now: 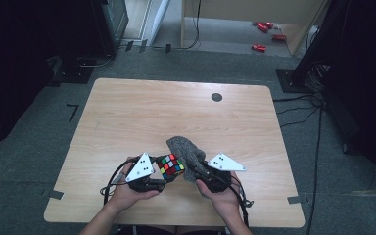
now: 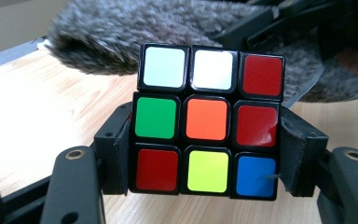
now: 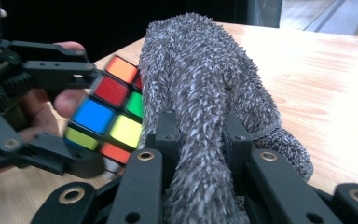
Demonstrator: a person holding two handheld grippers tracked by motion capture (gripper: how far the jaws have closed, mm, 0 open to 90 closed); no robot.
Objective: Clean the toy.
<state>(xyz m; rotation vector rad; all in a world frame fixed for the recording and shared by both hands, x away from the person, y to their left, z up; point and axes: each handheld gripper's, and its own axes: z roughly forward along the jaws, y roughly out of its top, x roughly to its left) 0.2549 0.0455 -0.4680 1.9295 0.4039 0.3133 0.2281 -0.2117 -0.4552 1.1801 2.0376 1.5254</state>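
In the high view, low and centre in the frame, the left gripper [image 1: 160, 172] holds a multicoloured puzzle cube with black edges [image 1: 171, 166] just above the near part of the pale wooden table [image 1: 142, 112]. To the cube's right, the right gripper [image 1: 200, 172] holds a grey fuzzy cloth [image 1: 186, 149] that rises up and to the left, its upper end leaning over the cube and touching it.

In the left gripper view the cube [image 2: 207, 126] stands in the middle of the frame, clamped between the left gripper's [image 2: 205, 154] two black jaws. The padded fingers [image 2: 121, 149] press on its left and right sides at the height of the middle and lower rows, so the jaws stand about a cube's width apart. The face toward the camera reads white, white, red on top; green, orange, red in the middle; red, yellow, blue below. The grey cloth [image 2: 135, 32] fills the upper part of the frame right behind the cube.

In the right gripper view the right gripper [image 3: 198, 144] has its jaws drawn close together, pinching a narrow bunch of the cloth [image 3: 200, 84] at lower centre; the fingers [image 3: 167, 135] sink into the pile. The cloth runs up the middle of the frame, and the cube [image 3: 112, 112] sits against its left flank, held by the other gripper at left.
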